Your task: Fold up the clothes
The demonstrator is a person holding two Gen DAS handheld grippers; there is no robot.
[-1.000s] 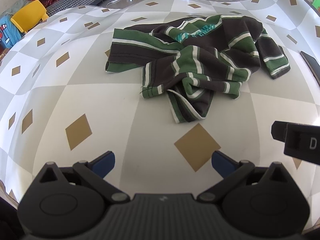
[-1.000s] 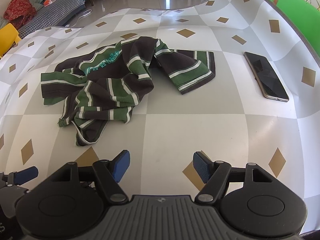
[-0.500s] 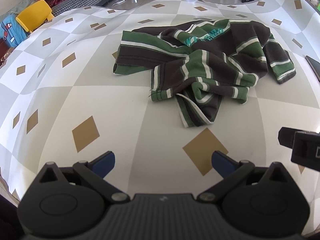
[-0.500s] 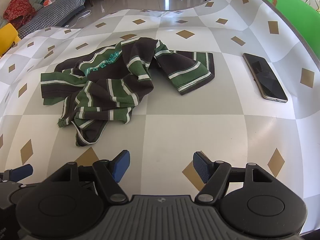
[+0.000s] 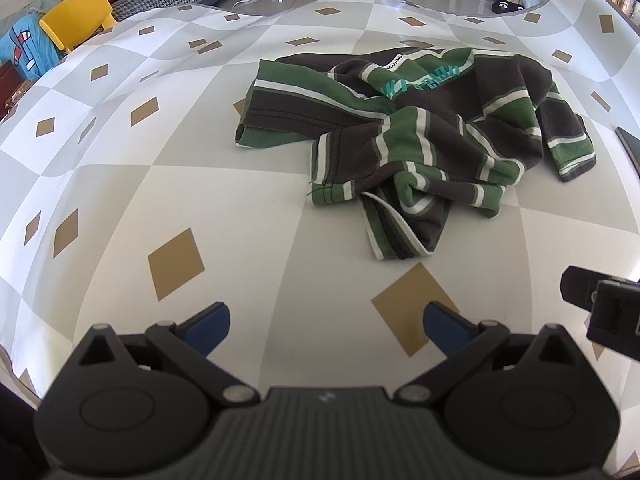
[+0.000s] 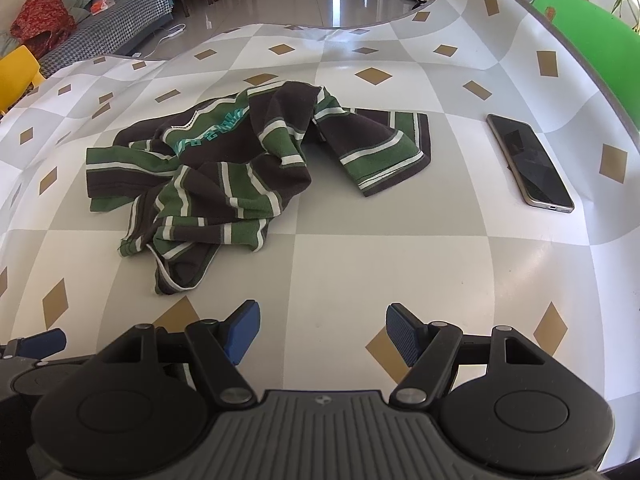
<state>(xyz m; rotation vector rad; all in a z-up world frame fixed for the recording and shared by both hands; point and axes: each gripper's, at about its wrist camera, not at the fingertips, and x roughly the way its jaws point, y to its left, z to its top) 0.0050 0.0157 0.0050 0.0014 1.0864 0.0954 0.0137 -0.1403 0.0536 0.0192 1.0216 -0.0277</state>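
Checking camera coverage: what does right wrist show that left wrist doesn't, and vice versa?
Right wrist only: the whole phone lying right of the shirt, a green chair, and the right gripper, open. Left wrist only: blue fabric beside the yellow chair, and the left gripper, open. Both: the crumpled striped shirt on the checked tablecloth, ungrasped; only a sliver of the phone shows on the left view.

Looking forward over the left tool (image 5: 326,322), blue pads spread wide apart and holding nothing. Lying crumpled ahead on the checkered table (image 5: 120,184): a green, dark and white striped shirt (image 5: 412,140), well apart from the pads, one hem trailing toward a tan diamond. Poking in at the right edge: part of the right tool (image 5: 604,304). Standing beyond the table at far left: a yellow chair (image 5: 76,16).
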